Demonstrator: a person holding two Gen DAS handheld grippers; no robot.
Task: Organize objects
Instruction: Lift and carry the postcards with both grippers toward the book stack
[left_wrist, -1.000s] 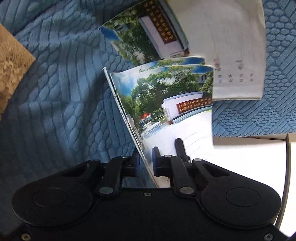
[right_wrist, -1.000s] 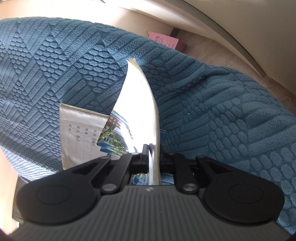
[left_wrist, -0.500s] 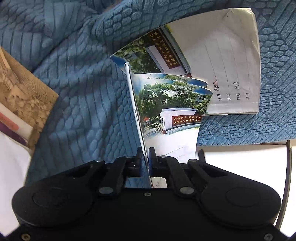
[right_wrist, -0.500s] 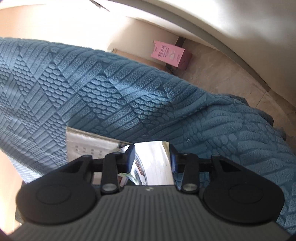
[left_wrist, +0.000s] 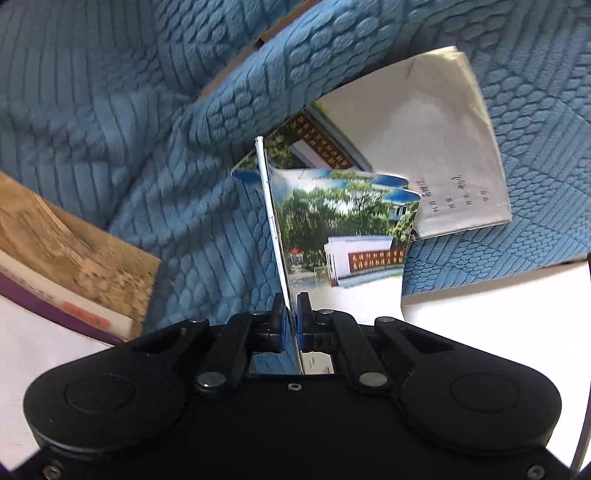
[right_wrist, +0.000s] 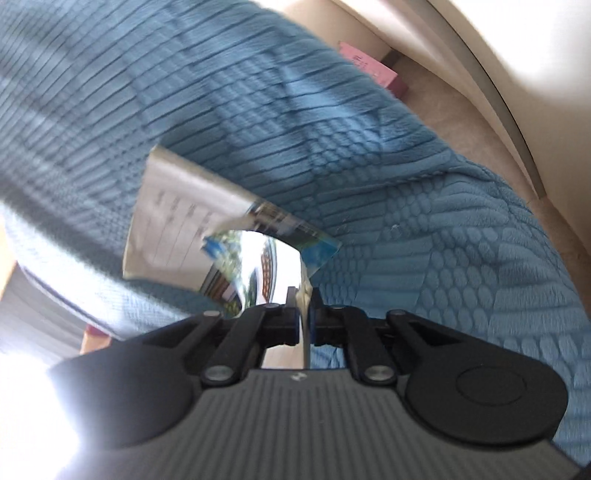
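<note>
Both grippers, left (left_wrist: 290, 308) and right (right_wrist: 304, 308), clamp the notebook (left_wrist: 343, 236); right just reclosed. Tan book (left_wrist: 74, 254) at 9 only left view; pink box (right_wrist: 369, 68) at 1 only right.

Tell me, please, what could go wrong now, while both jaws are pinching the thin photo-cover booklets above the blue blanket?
1. Each gripper pinches only one edge of the booklets, which already bend; a pull could crease or tear them.
2. The right gripper has just closed its jaws again on an edge; a shallow grip may slip.
3. The white notebook lies under another booklet on the blanket; lifting could drag it.
</note>
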